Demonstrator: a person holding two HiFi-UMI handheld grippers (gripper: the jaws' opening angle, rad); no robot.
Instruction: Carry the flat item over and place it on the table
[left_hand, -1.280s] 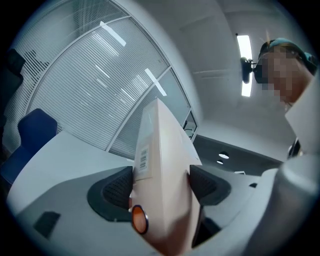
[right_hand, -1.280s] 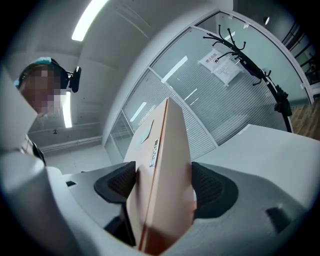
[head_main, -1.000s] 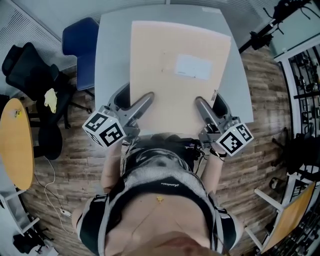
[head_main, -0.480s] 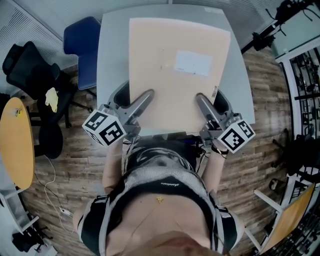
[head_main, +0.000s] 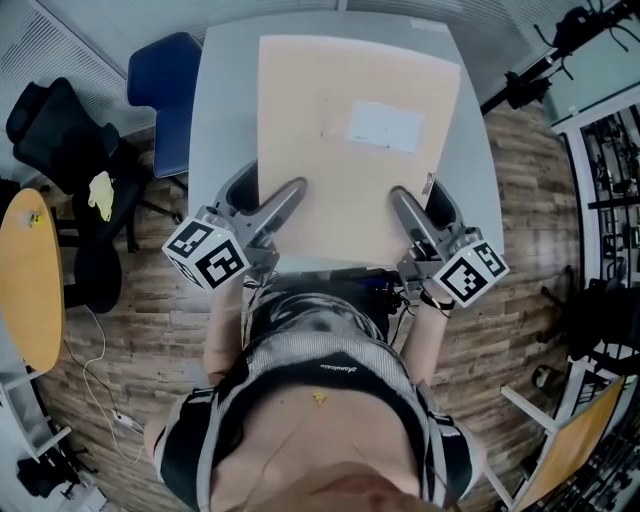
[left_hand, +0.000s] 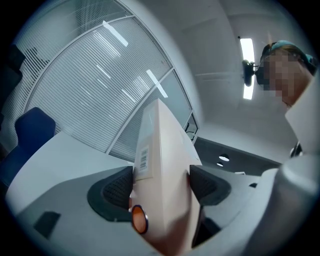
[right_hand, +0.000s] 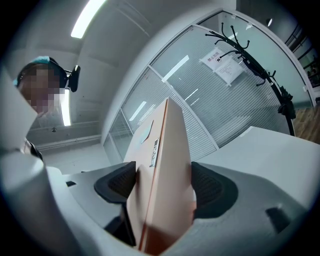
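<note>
A large flat tan cardboard box (head_main: 350, 150) with a white label hangs over the grey table (head_main: 215, 120), covering most of its top. My left gripper (head_main: 268, 208) is shut on the box's near left edge. My right gripper (head_main: 420, 214) is shut on its near right edge. In the left gripper view the box (left_hand: 162, 165) stands edge-on, pinched between both dark pads (left_hand: 117, 187). The right gripper view shows the same grip on the box (right_hand: 162, 170). Whether the box rests on the table or hovers above it I cannot tell.
A blue chair (head_main: 160, 90) stands at the table's far left, with a black office chair (head_main: 70, 160) beyond it. A round wooden table (head_main: 30, 280) sits at the left edge. A coat stand (head_main: 545, 60) and shelving (head_main: 615, 170) are on the right. Wood floor surrounds the person.
The box and both grippers have shifted slightly forward over the table, then held almost still. Both grips are unchanged.
</note>
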